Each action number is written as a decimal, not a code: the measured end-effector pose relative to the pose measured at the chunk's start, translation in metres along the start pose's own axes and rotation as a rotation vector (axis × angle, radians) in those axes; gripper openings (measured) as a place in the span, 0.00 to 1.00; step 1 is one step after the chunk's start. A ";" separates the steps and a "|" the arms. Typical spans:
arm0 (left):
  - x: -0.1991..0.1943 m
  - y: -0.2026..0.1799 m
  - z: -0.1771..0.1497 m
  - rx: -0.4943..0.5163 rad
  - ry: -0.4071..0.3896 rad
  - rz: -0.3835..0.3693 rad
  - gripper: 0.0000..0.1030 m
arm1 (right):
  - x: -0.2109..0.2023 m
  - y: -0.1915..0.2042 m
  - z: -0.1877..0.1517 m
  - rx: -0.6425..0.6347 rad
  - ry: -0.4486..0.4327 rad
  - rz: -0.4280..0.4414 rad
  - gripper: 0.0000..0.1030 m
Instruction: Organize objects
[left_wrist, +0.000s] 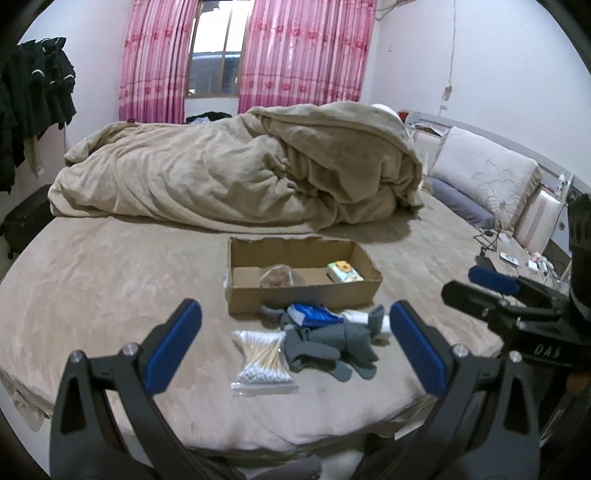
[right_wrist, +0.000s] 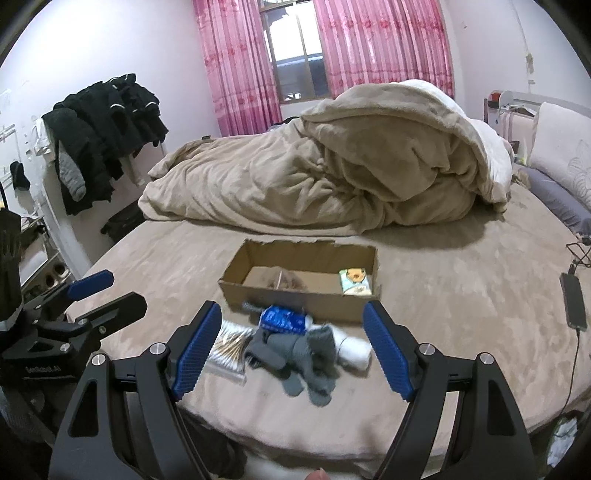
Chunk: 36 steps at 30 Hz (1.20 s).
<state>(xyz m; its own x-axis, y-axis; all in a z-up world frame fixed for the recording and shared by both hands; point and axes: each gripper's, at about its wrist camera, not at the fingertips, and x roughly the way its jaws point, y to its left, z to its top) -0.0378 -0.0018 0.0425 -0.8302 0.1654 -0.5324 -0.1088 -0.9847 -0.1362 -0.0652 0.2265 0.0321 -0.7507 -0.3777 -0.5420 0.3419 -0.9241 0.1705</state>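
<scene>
1. Left tongs (left_wrist: 295, 347) and right tongs (right_wrist: 293, 350): both spread wide and empty, poised above the near edge of the bed (left_wrist: 110, 266); neither touches anything.
2. Loose items, just in front of the box and not yet sorted: a bag of cotton swabs (left_wrist: 263, 360); a heap of grey socks (left_wrist: 325, 345) touching it on the right; a blue packet (left_wrist: 312, 314) partly under the socks; a white roll (right_wrist: 354, 350) at the heap's far right.
3. Cardboard box (left_wrist: 301, 297), open-topped, standing on the bed: it holds a clear crumpled bag (left_wrist: 276, 277) at the middle and a small printed pack (left_wrist: 343, 272) at the right end; judged from this, the task is partly done, with four items left outside.
4. Surface: a tan plush bedcover, soft and yielding; a rumpled beige duvet (left_wrist: 229, 173) is piled beyond the box; pillows (left_wrist: 484, 177) lie at the right.
5. Room: pink curtains (left_wrist: 303, 51) flank a window (left_wrist: 216, 55); dark clothes (right_wrist: 103, 136) hang at the left wall.
</scene>
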 end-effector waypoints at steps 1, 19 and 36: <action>-0.001 0.000 -0.003 0.004 -0.006 0.007 1.00 | 0.000 0.001 -0.003 0.000 0.001 0.000 0.79; 0.083 0.027 -0.058 -0.039 0.143 0.051 1.00 | 0.073 -0.004 -0.040 -0.001 0.144 -0.040 0.79; 0.158 0.047 -0.080 -0.029 0.273 0.140 1.00 | 0.144 -0.023 -0.061 0.074 0.242 -0.024 0.77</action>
<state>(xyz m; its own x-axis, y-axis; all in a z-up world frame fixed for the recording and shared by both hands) -0.1305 -0.0176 -0.1151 -0.6576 0.0405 -0.7523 0.0157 -0.9976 -0.0674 -0.1466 0.1965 -0.1006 -0.5982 -0.3388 -0.7262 0.2764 -0.9378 0.2099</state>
